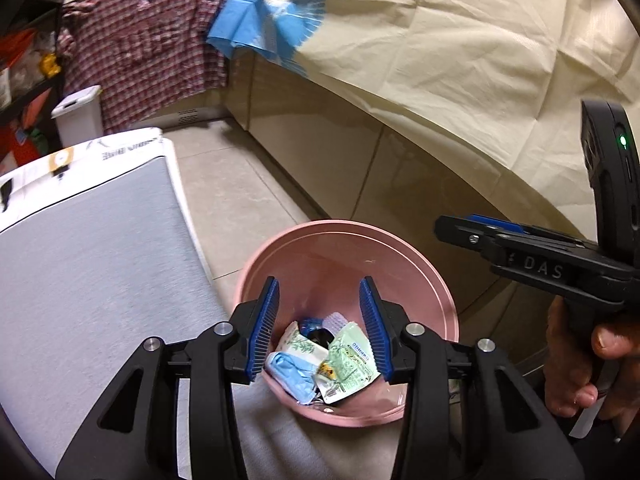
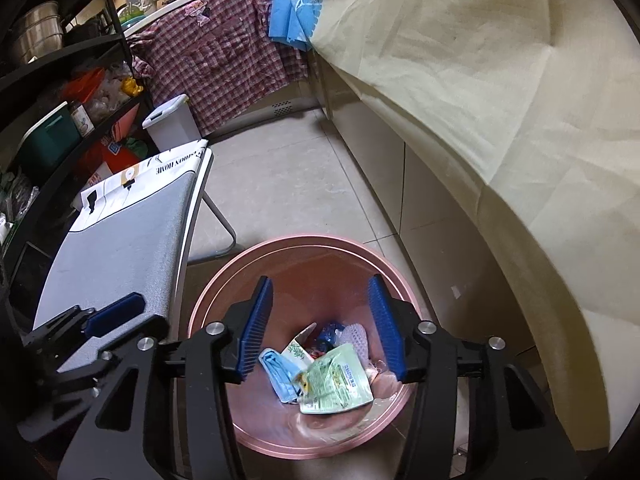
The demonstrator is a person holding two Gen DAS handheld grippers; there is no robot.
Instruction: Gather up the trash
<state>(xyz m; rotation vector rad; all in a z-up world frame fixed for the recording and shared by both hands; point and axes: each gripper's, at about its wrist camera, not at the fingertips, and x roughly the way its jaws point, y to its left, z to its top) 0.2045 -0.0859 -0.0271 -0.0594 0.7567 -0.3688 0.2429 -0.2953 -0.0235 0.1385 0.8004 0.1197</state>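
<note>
The left gripper [image 1: 318,330] and the right gripper [image 2: 320,328] both hang over the pink bin [image 1: 420,280] with jaws apart and nothing between the pads; no earlier view is available to compare. The collected wrappers [image 1: 340,360] lie directly below both tools on the bin floor, in a loose heap with no single long axis. Judged from this, no trash remains in either tool, and the next pickup lies outside the bin, probably on the cloth-covered counter [image 1: 480,60] to the right, which the right gripper is nearer.
</note>
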